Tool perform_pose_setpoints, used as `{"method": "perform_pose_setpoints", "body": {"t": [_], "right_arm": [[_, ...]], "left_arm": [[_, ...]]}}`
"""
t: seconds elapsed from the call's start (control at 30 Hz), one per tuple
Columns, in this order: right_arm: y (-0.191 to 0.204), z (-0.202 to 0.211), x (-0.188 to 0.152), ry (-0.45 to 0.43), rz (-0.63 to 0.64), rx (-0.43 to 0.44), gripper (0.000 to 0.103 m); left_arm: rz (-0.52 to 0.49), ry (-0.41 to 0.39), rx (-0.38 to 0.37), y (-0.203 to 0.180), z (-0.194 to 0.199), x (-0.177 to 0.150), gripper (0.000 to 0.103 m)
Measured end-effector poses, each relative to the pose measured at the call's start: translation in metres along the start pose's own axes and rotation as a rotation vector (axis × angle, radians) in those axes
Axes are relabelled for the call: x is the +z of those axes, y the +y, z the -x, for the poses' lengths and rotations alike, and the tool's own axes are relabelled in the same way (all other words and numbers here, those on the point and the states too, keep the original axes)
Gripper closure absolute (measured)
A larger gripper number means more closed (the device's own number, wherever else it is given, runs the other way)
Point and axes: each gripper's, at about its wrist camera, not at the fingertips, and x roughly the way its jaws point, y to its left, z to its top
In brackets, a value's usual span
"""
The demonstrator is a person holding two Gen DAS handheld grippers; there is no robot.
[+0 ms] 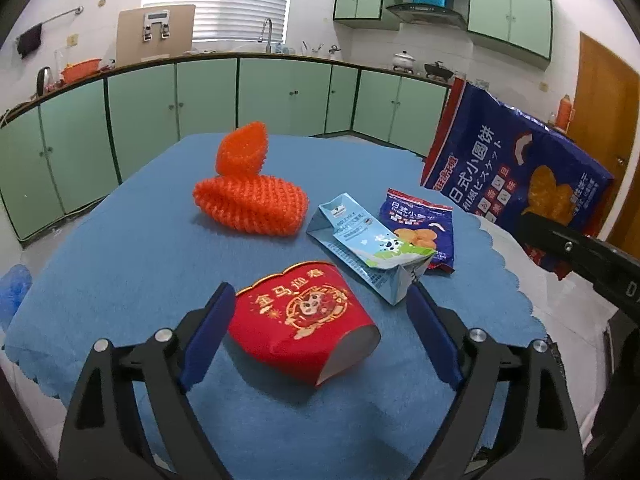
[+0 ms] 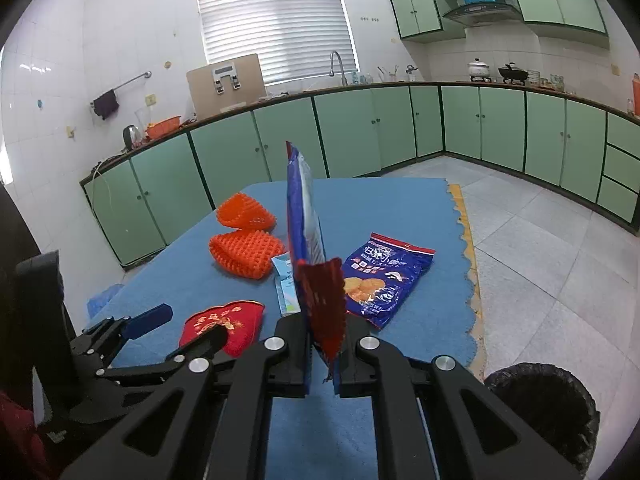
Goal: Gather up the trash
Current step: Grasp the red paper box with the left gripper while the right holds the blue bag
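My left gripper [image 1: 320, 287] is open, its blue pads [image 1: 212, 332] on either side of a red paper carton [image 1: 304, 320] with gold print that lies on its side; the right pad stands well apart from it. My right gripper [image 2: 322, 344] is shut on a large blue snack bag [image 2: 304, 216], held upright and edge-on above the table. In the left wrist view that large bag [image 1: 516, 168] hangs at the right. A flattened milk carton [image 1: 368, 244], a small blue snack bag [image 1: 420, 228] and two orange foam nets [image 1: 252, 200] lie further back.
All of it lies on a blue cloth [image 1: 120, 260] over the table. A bin with a black liner [image 2: 548, 412] stands on the tiled floor at the table's right. A blue plastic bag [image 1: 14, 288] lies by the left edge. Green kitchen cabinets [image 1: 280, 92] line the walls.
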Motion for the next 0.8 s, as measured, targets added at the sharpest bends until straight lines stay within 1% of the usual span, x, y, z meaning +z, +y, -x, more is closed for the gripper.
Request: {"method": "perform_pose_setpoints", "body": {"t": [0.13,0.4,0.7,0.73,0.8], "right_arm": [[-0.001,-0.003,-0.001,0.004,-0.001,0.002,0.096],[-0.005,-0.004,-0.001,0.001,-0.016,-0.001,0.096],[-0.004,-0.004,-0.002,0.002,-0.024,-0.008,0.096],[-0.004,-0.004,-0.002,0.002,-0.025,-0.009,0.096],[-0.005,-0.003,-0.001,0.000,-0.029,-0.010,0.096]], "left_arm": [[-0.006,0.020,0.026,-0.003,-0.006,-0.002,0.018],[0.022,0.059,0.038,0.001,-0.020,-0.004,0.018],[0.023,0.071,0.062,0.001,-0.030,-0.004,0.018],[0.027,0.074,0.066,0.003,-0.031,-0.003,0.019],[0.040,0.076,0.069,0.008,-0.034,-0.002,0.025]]}}
